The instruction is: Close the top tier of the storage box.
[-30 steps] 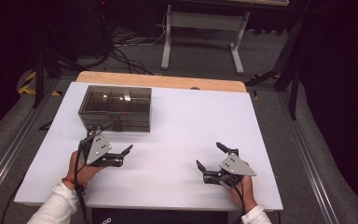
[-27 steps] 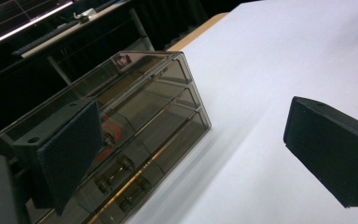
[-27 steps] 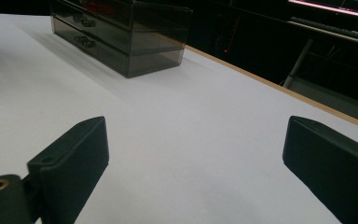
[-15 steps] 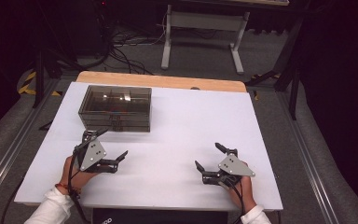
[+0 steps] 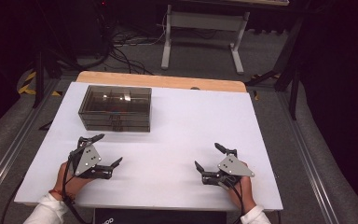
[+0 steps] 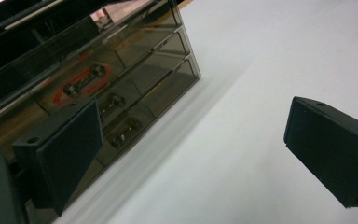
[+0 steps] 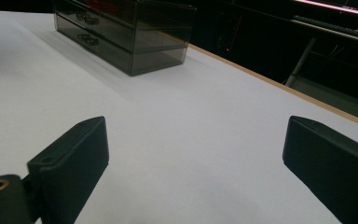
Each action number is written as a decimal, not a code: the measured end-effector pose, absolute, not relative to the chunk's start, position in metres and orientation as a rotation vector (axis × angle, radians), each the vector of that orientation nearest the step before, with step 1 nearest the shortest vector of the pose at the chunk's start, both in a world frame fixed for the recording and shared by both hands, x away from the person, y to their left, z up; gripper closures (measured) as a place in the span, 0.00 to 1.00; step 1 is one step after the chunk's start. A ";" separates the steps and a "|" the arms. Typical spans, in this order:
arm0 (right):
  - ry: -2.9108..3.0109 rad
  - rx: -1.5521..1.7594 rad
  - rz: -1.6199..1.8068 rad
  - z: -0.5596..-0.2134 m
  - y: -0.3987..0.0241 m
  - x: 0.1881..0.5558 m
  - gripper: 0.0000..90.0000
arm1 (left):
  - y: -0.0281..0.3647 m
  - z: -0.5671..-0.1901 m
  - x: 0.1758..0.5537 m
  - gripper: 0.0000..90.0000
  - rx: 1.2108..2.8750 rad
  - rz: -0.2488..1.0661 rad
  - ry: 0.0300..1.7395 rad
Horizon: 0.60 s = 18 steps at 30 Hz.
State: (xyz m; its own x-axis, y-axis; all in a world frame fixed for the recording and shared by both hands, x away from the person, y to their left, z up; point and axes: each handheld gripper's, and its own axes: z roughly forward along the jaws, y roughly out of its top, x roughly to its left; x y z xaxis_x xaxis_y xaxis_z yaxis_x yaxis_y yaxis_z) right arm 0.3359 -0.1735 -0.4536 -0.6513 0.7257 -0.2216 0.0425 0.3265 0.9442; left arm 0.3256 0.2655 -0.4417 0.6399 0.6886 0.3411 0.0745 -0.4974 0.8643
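A smoky see-through drawer box [image 5: 114, 108] stands at the back left of the white table [image 5: 186, 121]. Its three drawer fronts with small handles face the near side [image 6: 116, 100], and a red mark rings the top handle [image 6: 81, 84]. My left gripper [image 5: 107, 150] hovers open just in front of the box, empty, jaws wide apart [image 6: 186, 149]. Over the near right of the table, my right gripper [image 5: 207, 156] is open and empty too [image 7: 196, 163]. The box [image 7: 126, 32] lies far off in the right gripper view.
A wooden strip [image 5: 161, 81] edges the table's far side. Beyond it are a metal stand [image 5: 203, 28], floor cables [image 5: 121, 42] and dark equipment. Grey rails [image 5: 307, 158] run along both table sides. Bare white tabletop lies between the grippers.
My left gripper has drawn back toward the near edge and a little left, away from the box. The right gripper has barely moved. Both stay open.
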 end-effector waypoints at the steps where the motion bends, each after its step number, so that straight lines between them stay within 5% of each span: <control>1: 1.951 0.672 1.361 -0.454 -0.174 0.336 0.09 | 0.267 -0.443 0.325 0.06 1.964 0.867 0.603; 18: 1.957 0.696 1.359 -0.456 -0.174 0.336 0.09 | 0.288 -0.458 0.313 0.02 1.942 0.801 0.687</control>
State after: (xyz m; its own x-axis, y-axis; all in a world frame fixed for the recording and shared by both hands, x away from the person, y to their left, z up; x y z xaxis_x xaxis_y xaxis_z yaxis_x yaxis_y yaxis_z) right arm 0.3362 -0.1736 -0.4557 -0.6498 0.7311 -0.2081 0.0604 0.3226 0.9446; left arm 0.3130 0.2877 -0.4583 0.6363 0.7267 0.2590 0.1455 -0.4427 0.8848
